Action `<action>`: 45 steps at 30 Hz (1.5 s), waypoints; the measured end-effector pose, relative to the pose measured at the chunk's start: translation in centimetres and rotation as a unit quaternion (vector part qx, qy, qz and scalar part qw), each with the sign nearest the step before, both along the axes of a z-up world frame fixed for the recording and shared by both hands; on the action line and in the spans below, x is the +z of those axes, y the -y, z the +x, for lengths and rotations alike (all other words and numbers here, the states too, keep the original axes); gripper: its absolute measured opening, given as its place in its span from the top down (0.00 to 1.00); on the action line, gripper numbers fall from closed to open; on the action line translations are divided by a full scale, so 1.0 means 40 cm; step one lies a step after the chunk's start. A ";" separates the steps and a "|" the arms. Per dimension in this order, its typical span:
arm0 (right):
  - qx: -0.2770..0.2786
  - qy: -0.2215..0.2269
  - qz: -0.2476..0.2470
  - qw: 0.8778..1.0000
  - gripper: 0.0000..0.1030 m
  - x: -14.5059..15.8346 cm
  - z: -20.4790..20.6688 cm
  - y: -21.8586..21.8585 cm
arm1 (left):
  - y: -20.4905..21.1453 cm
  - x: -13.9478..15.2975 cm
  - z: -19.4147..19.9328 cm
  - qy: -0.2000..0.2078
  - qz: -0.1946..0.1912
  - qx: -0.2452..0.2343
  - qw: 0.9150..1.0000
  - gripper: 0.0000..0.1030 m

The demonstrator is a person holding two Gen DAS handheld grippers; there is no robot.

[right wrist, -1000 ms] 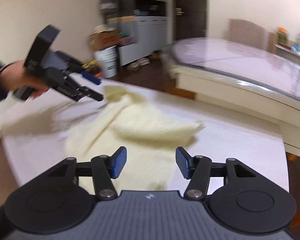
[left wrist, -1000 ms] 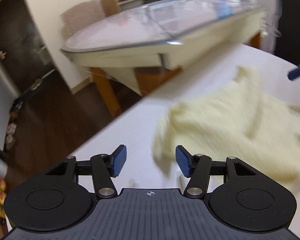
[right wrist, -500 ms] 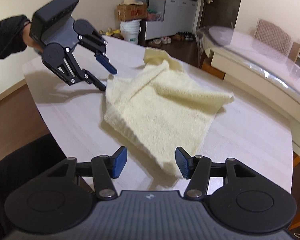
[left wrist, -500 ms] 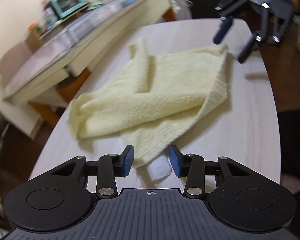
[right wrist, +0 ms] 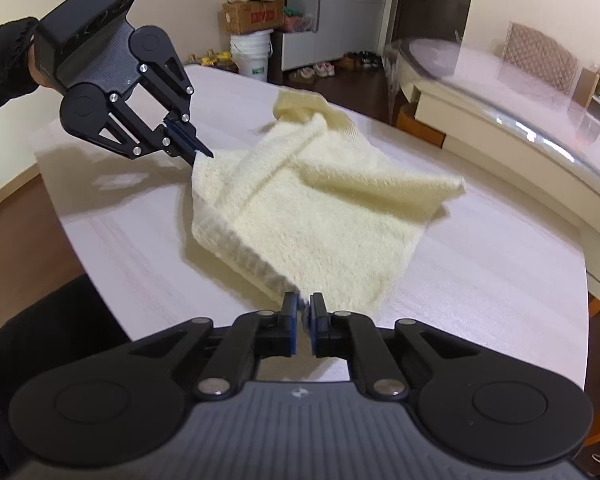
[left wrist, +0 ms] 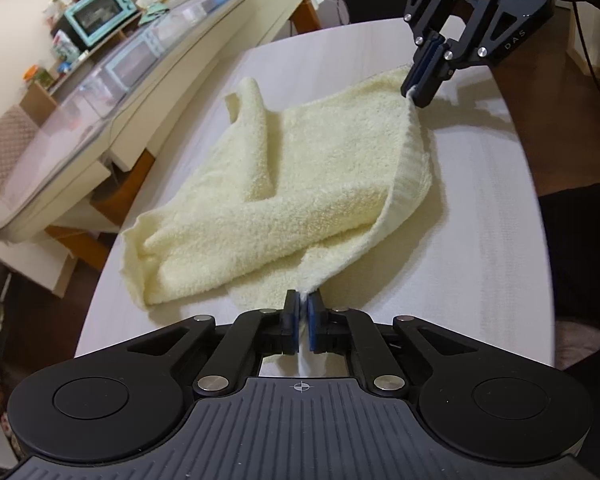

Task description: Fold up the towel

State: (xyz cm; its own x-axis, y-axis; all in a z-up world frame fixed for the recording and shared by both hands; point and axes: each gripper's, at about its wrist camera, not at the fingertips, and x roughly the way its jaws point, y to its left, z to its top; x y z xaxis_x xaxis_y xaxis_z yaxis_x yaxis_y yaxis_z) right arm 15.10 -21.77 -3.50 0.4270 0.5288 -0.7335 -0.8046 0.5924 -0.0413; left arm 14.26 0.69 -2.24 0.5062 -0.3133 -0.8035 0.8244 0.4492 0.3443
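A pale yellow towel (left wrist: 300,176) lies crumpled and partly doubled over on a white oval table (left wrist: 480,200). My left gripper (left wrist: 303,300) is shut on the towel's near corner, and cloth shows between its blue pads. In the same view my right gripper (left wrist: 418,84) is at the far right, pinching another corner. From the right wrist, the right gripper (right wrist: 304,304) is shut on the near towel (right wrist: 320,216) edge. The left gripper (right wrist: 198,152) holds the far-left corner, slightly lifted off the table (right wrist: 500,260).
A glass-topped table (left wrist: 112,92) stands beside this one, with a teal toaster oven (left wrist: 100,12) behind it. A white bucket (right wrist: 252,56), a cardboard box (right wrist: 252,16) and cabinets (right wrist: 340,28) line the far wall. A person's dark clothing (right wrist: 40,340) is at the table's near edge.
Both grippers went from open to shut, each on a towel corner. The left gripper swung over from the table's edge to the towel and rolled; the right one hardly moved in the last half second.
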 end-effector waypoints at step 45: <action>-0.034 -0.027 0.074 0.996 0.50 0.003 0.052 0.002 | -0.031 -0.058 0.142 0.024 -0.012 0.104 0.994 0.93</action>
State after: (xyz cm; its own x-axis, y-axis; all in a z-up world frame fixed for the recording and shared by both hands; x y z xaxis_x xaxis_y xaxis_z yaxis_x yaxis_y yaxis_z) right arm 17.16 -21.84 -3.36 0.4272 0.6041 -0.6727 -0.7609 0.6421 0.0934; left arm 19.96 1.95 -4.55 0.5993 -0.2171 -0.7705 0.6960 0.6169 0.3675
